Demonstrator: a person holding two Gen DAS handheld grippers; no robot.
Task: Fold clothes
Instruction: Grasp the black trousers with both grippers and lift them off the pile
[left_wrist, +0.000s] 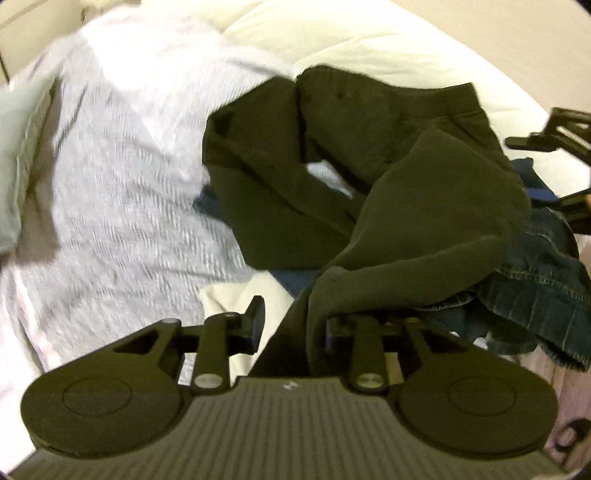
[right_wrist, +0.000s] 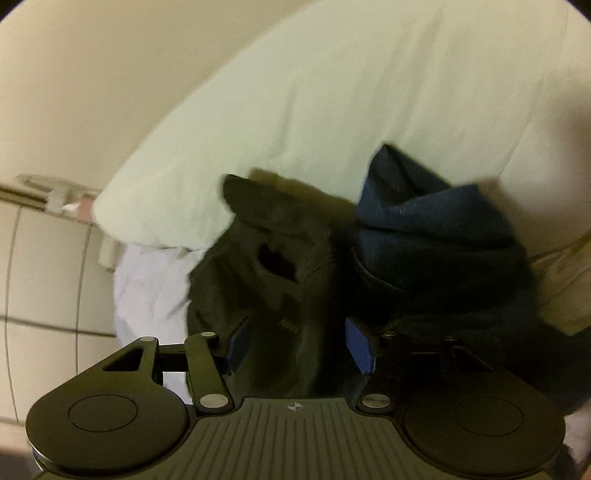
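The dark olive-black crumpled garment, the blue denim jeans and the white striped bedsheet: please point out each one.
Dark olive-black crumpled garment (left_wrist: 424, 192), left wrist view, on its broad middle fold.
Blue denim jeans (left_wrist: 546, 288), left wrist view, on the stitched seam.
White striped bedsheet (left_wrist: 122, 177), left wrist view, on its bare centre.

Dark olive garment (left_wrist: 369, 177), blue jeans (left_wrist: 546, 280)

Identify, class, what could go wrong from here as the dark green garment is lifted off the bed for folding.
1. The dark green garment lies tangled over the jeans, so lifting may drag them along.
2. The left hand-held gripper has only a bunched fold between its fingers; it might slip out.
3. The right hand-held gripper is open around dark cloth, gripping nothing yet.
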